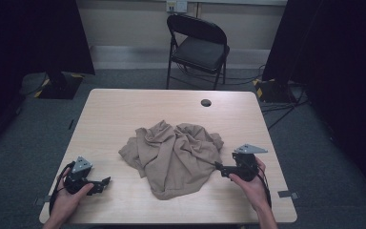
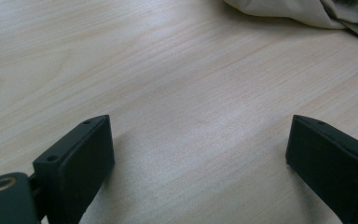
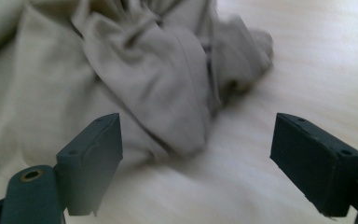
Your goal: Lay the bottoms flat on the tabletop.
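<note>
High view: I see a crumpled tan cloth (image 1: 174, 157) lying in a heap on the middle of the light wooden table (image 1: 124, 109), its folds bunched so that I cannot make out its outline or what kind of piece it is. My left gripper (image 1: 104, 182) rests low over the table's near left part, well apart from the cloth; my right gripper (image 1: 218, 166) sits at the cloth's right edge, its tips just beside the fabric, though from here I cannot tell whether they touch it. Both forearms are cut off by the bottom of the frame. A dark folding chair (image 1: 198, 47) stands beyond the table, and a small round hole (image 1: 206, 102) marks the tabletop's far side. The room's far corners are too dark to read.

Left gripper view: the two black jaws stand wide apart with bare wood grain between them and nothing held; a pale corner of the cloth (image 2: 307, 14) shows at the top right, cut off by the frame.

Right gripper view: the jaws are likewise spread wide and hold nothing. The cloth (image 3: 135, 79) lies ahead of them, mostly toward the left jaw, its folds soft and blurred; the deeper creases are hidden in shadow.
</note>
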`<state>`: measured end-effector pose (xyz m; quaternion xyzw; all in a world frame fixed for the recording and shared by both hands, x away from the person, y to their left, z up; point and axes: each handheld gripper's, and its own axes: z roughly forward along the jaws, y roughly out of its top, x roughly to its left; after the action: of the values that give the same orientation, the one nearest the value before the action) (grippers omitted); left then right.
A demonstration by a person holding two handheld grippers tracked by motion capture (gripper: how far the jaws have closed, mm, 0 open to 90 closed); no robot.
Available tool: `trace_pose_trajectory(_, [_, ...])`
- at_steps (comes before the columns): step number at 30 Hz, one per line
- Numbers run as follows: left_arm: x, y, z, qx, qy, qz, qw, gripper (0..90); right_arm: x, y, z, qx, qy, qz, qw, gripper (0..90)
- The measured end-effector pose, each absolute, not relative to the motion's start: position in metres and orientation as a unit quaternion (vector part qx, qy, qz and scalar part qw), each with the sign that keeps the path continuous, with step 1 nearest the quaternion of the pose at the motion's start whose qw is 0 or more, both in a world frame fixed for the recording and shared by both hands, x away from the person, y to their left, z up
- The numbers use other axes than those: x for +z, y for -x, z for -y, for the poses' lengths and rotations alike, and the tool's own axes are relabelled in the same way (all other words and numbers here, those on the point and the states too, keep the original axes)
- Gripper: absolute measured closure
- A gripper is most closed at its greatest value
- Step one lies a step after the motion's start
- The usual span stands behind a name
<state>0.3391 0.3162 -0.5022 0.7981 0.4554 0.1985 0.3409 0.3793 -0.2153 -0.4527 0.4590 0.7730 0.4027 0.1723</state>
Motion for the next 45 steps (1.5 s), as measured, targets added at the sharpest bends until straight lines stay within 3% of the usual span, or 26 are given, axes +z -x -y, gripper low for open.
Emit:
trace_pose_trajectory(16, [-0.502,-0.339,-0.316,0.198,-0.799,-0.455,0.341,7.0,-0.421,-0.464,0.128,0.428,-0.403,-0.796,0.142,15.9])
trace_pose_trajectory(20, [-0.502,-0.339,-0.317,0.197,-0.800,-0.454,0.340,7.0,-0.426,-0.487,0.112,0.424,-0.400,-0.802,0.128,21.8])
trace_pose_trajectory(24, [-0.502,-0.339,-0.317,0.196,-0.800,-0.453,0.341,6.9,-0.446,-0.506,0.097,0.398,-0.410,-0.812,0.118,21.9])
trace_pose_trajectory(34, [-0.502,-0.339,-0.317,0.195,-0.800,-0.453,0.341,6.9,-0.474,-0.511,0.097,0.367,-0.422,-0.823,0.103,29.6])
trace_pose_trajectory(36, [-0.502,-0.339,-0.317,0.195,-0.800,-0.454,0.342,6.9,-0.480,-0.509,0.099,0.363,-0.426,-0.822,0.104,35.9])
trace_pose_trajectory(37, [-0.502,-0.339,-0.317,0.194,-0.799,-0.454,0.342,6.9,-0.481,-0.507,0.099,0.363,-0.421,-0.824,0.111,48.7])
trace_pose_trajectory(39, [-0.502,-0.339,-0.317,0.196,-0.799,-0.454,0.342,6.9,-0.480,-0.505,0.098,0.361,-0.413,-0.829,0.113,60.2])
trace_pose_trajectory(40, [-0.502,-0.339,-0.317,0.196,-0.799,-0.454,0.342,6.9,-0.480,-0.505,0.098,0.361,-0.413,-0.829,0.113,60.2])
trace_pose_trajectory(41, [-0.502,-0.339,-0.317,0.195,-0.799,-0.454,0.343,6.9,-0.478,-0.503,0.096,0.362,-0.406,-0.832,0.112,71.4])
trace_pose_trajectory(42, [-0.502,-0.339,-0.317,0.195,-0.799,-0.454,0.343,6.9,-0.478,-0.503,0.096,0.362,-0.406,-0.832,0.112,71.4])
trace_pose_trajectory(43, [-0.502,-0.339,-0.316,0.195,-0.799,-0.455,0.343,6.9,-0.476,-0.501,0.096,0.359,-0.403,-0.834,0.117,80.9])
trace_pose_trajectory(45, [-0.502,-0.339,-0.317,0.194,-0.799,-0.454,0.343,6.9,-0.473,-0.498,0.096,0.358,-0.398,-0.836,0.122,84.0])
